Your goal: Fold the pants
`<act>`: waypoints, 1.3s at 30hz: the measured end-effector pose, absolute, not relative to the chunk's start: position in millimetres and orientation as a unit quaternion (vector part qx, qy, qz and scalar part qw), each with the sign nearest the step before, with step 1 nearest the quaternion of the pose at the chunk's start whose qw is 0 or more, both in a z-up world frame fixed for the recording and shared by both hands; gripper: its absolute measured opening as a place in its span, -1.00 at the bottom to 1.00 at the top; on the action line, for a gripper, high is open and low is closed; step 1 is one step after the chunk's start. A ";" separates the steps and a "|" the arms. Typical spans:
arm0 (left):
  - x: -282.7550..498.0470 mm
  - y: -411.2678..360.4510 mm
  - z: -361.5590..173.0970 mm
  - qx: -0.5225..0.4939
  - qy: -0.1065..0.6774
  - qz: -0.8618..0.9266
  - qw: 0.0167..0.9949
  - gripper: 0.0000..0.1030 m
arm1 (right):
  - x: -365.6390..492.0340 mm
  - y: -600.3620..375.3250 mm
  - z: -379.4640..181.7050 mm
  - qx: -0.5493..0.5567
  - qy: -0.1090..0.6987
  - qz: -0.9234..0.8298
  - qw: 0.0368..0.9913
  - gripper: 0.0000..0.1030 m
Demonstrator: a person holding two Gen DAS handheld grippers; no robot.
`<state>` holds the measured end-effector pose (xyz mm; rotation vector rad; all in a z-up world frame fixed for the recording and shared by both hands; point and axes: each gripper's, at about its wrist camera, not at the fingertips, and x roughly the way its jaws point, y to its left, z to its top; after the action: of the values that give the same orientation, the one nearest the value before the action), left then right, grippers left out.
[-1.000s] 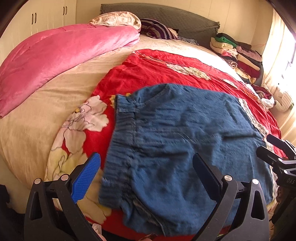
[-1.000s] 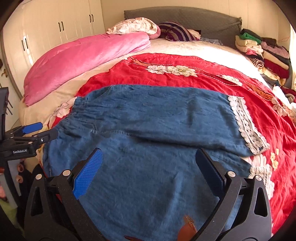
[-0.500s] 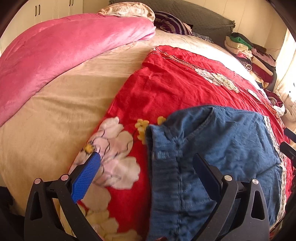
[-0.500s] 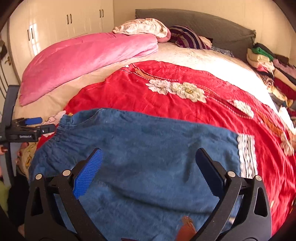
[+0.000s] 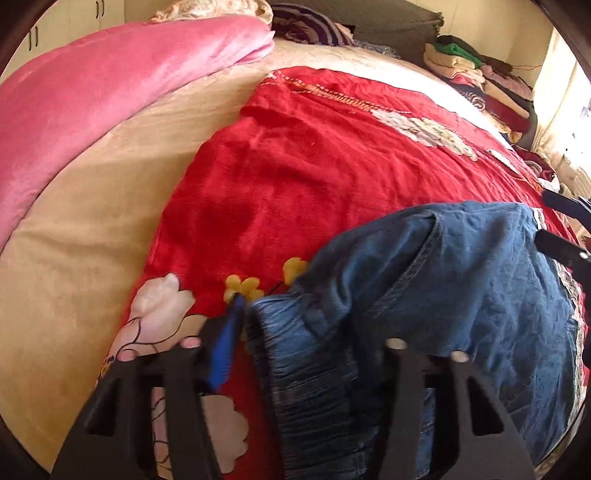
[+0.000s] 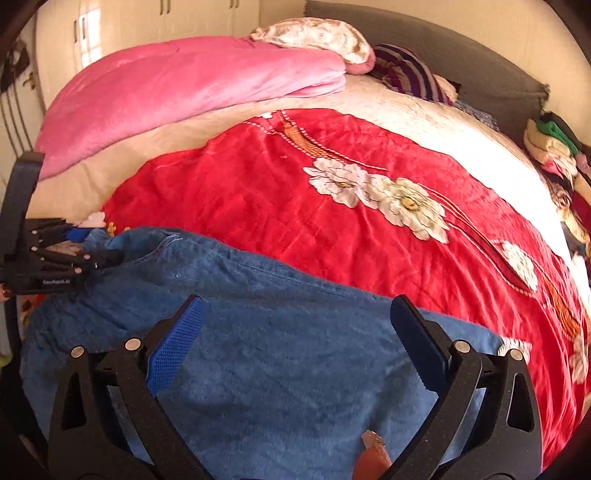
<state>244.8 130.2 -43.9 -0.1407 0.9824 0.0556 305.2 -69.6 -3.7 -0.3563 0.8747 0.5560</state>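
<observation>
Blue denim pants (image 5: pixel 480 295) lie across a red flowered blanket (image 5: pixel 314 166) on the bed. My left gripper (image 5: pixel 303 325) is at the gathered waistband (image 5: pixel 306 387) and its jaws are closing. The blue pad (image 5: pixel 229 343) touches the band's edge, and bunched denim covers the other finger. In the right wrist view the left gripper (image 6: pixel 74 251) holds that raised corner of the pants (image 6: pixel 277 369). My right gripper (image 6: pixel 295 332) hovers open over the middle of the leg with nothing between its fingers. Its tips (image 5: pixel 561 229) show at the right edge of the left wrist view.
A pink duvet (image 5: pixel 92 92) lies rolled along the far left of the bed. Pillows (image 6: pixel 406 74) rest against a grey headboard. Stacked folded clothes (image 5: pixel 480 81) line the right side. The beige bedspread (image 5: pixel 74 258) runs to the near left edge. White wardrobes (image 6: pixel 147 22) stand behind.
My left gripper moved in onto the waistband and narrowed from wide open, bunching the denim. The right gripper slid along the pants toward the leg and stayed open.
</observation>
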 end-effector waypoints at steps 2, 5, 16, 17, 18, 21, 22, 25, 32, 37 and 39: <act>240.7 126.8 -38.8 -0.059 0.457 0.029 0.887 -0.29 | 306.0 -61.4 -7.5 -0.189 0.410 0.265 0.852 0.84; 230.1 126.9 -26.0 -0.066 0.428 0.026 0.901 -0.33 | 310.3 -50.5 -12.4 -0.207 0.408 0.277 0.845 0.84; 187.3 120.3 7.6 -0.073 0.358 -0.006 0.931 -0.36 | 307.2 -23.0 -26.1 -0.301 0.366 0.317 0.821 0.83; 183.7 120.4 9.0 -0.074 0.354 -0.008 0.932 -0.36 | 306.7 -20.4 -28.3 -0.306 0.366 0.320 0.818 0.67; 180.5 120.2 10.1 -0.074 0.350 -0.010 0.934 -0.36 | 306.0 -18.5 -29.9 -0.306 0.369 0.328 0.814 0.36; 175.4 119.8 10.0 -0.069 0.349 -0.008 0.935 -0.36 | 302.0 -17.8 -29.3 -0.283 0.394 0.361 0.796 -0.67; 174.6 120.3 9.5 -0.067 0.349 -0.005 0.935 -0.36 | 298.6 -21.7 -25.1 -0.268 0.397 0.368 0.797 -0.73; 171.9 123.5 8.3 -0.072 0.346 -0.002 0.935 -0.36 | 285.0 -34.8 -11.6 -0.236 0.386 0.377 0.808 -0.90; 149.0 119.6 19.7 -0.071 0.325 -0.019 0.943 -0.36 | 234.4 -70.8 29.2 -0.178 0.352 0.396 0.829 -0.93; 123.6 110.3 26.7 -0.053 0.318 -0.032 0.946 -0.36 | 187.5 -89.3 49.4 -0.164 0.327 0.420 0.831 -0.94; 111.9 108.7 28.1 -0.055 0.319 -0.044 0.945 -0.35 | 170.1 -94.8 52.1 -0.159 0.324 0.428 0.828 -0.94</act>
<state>111.9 108.7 28.1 -0.1126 0.6509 -0.0886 170.1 -94.8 52.1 -0.3382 0.6879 0.9093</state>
